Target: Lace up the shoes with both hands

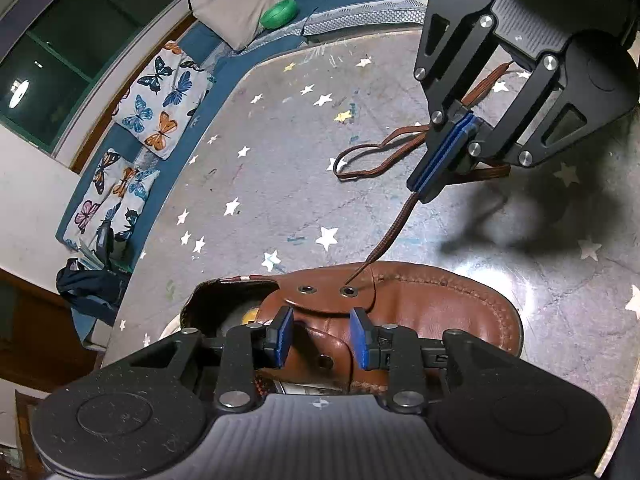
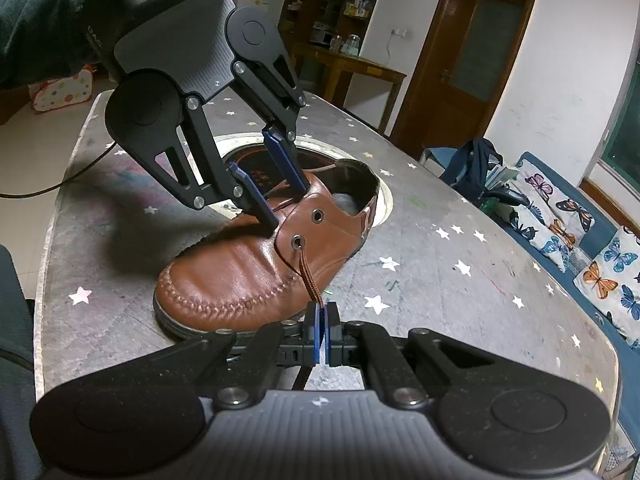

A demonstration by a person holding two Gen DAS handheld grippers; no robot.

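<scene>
A brown leather shoe [image 1: 440, 304] [image 2: 232, 276] stands on the star-patterned table [image 1: 280, 140] [image 2: 460, 300]. A brown lace [image 1: 392, 236] [image 2: 308, 276] comes out of the front eyelet [image 1: 348, 291] [image 2: 297, 242] and runs taut to my right gripper [image 1: 420, 192] [image 2: 322, 312], which is shut on it. The rest of the lace lies looped on the table [image 1: 372, 152]. My left gripper [image 1: 322, 336] [image 2: 288, 205] points down into the shoe's throat. Its blue pads [image 1: 280, 336] stand apart over the tongue, and I see nothing pinched between them.
A round inset ring [image 2: 384, 200] lies in the table behind the shoe's heel. Butterfly cushions [image 1: 156, 100] [image 2: 600, 272] line a blue bench along the table's edge, with a dark bag [image 2: 472, 168] and a green object [image 1: 278, 12]. A black cable [image 2: 60, 184] trails off the table.
</scene>
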